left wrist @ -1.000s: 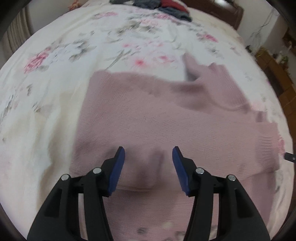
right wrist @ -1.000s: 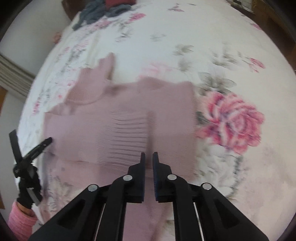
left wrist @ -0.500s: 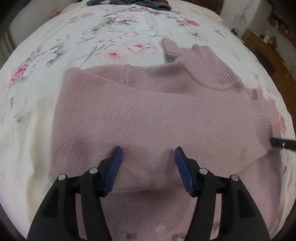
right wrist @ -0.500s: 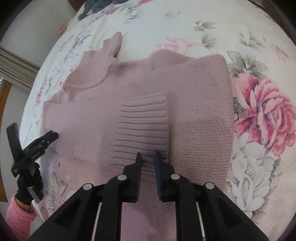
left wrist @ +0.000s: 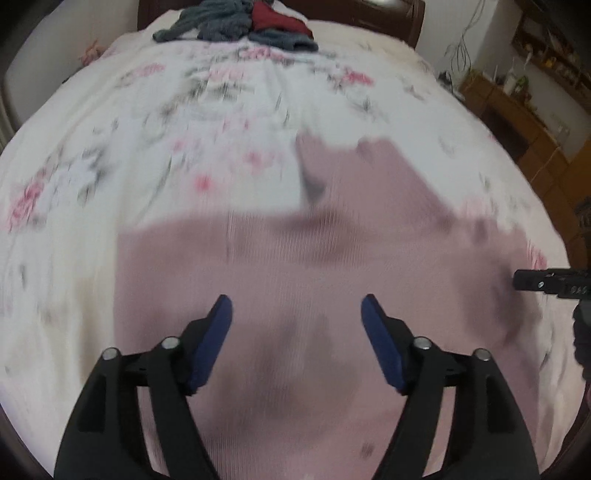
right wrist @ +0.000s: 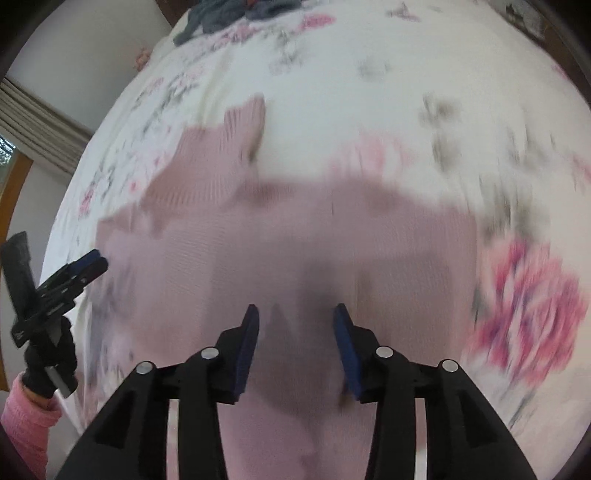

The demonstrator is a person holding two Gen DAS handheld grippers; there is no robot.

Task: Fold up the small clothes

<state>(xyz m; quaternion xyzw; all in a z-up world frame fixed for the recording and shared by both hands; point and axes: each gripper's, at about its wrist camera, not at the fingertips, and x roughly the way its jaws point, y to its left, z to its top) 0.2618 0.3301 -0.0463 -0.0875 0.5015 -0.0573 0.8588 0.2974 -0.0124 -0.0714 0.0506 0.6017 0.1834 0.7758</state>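
Frames blurred. Left gripper (left wrist: 295, 314): fingers spread wide, empty, over pink sweater (left wrist: 314, 266) lying folded on floral bed (left wrist: 110, 147). Right gripper (right wrist: 295, 325): fingers parted, empty, above the same sweater.

A wide bed covered by a white sheet printed with pink roses and grey-green leaves (left wrist: 110, 229) fills the space ahead of and beneath both claws; its pattern is blurred. Far ahead, past the bed's top edge, stands a dark wooden headboard (left wrist: 413, 22) against a pale wall (left wrist: 66, 44). Ahead and to the right of the left claw sits a brown wooden cabinet (left wrist: 517, 122) carrying small items too blurred to identify. Left of the right claw hang beige pleated curtains (right wrist: 40, 125) beside an orange-brown wooden window frame (right wrist: 14, 184), with daylight showing.
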